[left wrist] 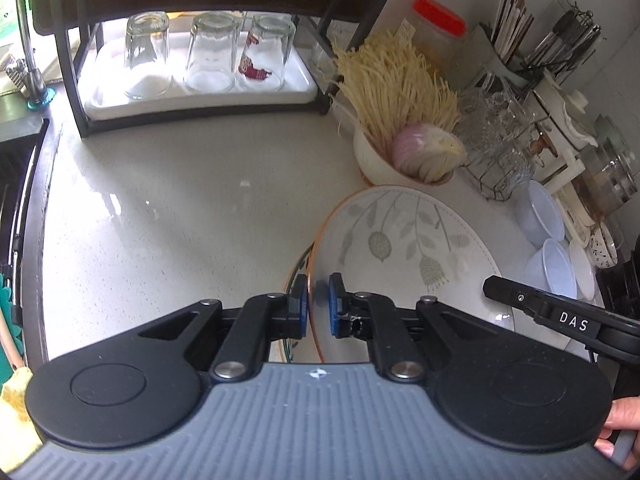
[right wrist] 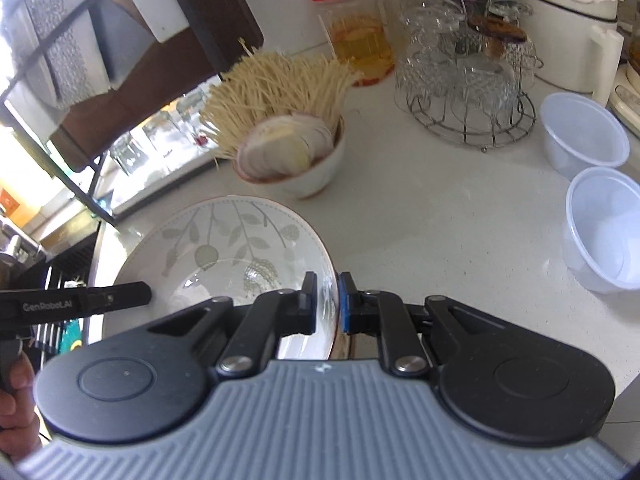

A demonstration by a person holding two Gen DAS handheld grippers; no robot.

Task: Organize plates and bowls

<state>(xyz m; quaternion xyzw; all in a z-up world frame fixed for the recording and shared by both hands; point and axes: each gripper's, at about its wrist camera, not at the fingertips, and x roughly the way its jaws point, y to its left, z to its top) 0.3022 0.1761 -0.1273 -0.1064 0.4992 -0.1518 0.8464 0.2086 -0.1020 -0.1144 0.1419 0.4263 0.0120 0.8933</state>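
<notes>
- A white plate (left wrist: 404, 248) with a grey leaf pattern and a thin orange rim is held between two hand-held grippers above a pale speckled counter (left wrist: 180, 208).
- The left gripper (left wrist: 319, 306) has its jaws clamped on the plate's left rim; the rim's edge runs through the narrow gap between the blue pads.
- The right gripper (right wrist: 328, 304) has its jaws clamped on the plate's right rim in the same way, with the rim pinched between its pads.
- In the left wrist view, the right gripper's black finger reaches in from the right, over the plate's near right edge; part of a hand (left wrist: 620, 432) shows at the lower right corner.
- Just beyond the plate, on the far side, stands a white bowl (right wrist: 304, 176) holding sliced onion and a bundle of pale yellow noodles.
- To the right of the plate, well apart from it, sit two clear plastic tubs (right wrist: 600, 232) on the counter.
- Far right, a wire rack (right wrist: 472, 120) holds upturned cut-glass cups, and a jar with a red lid (right wrist: 352, 28) stands behind the noodles.
- Far left, three upturned drinking glasses (left wrist: 208, 56) stand on a white tray (left wrist: 200, 102) under a dark shelf frame.
</notes>
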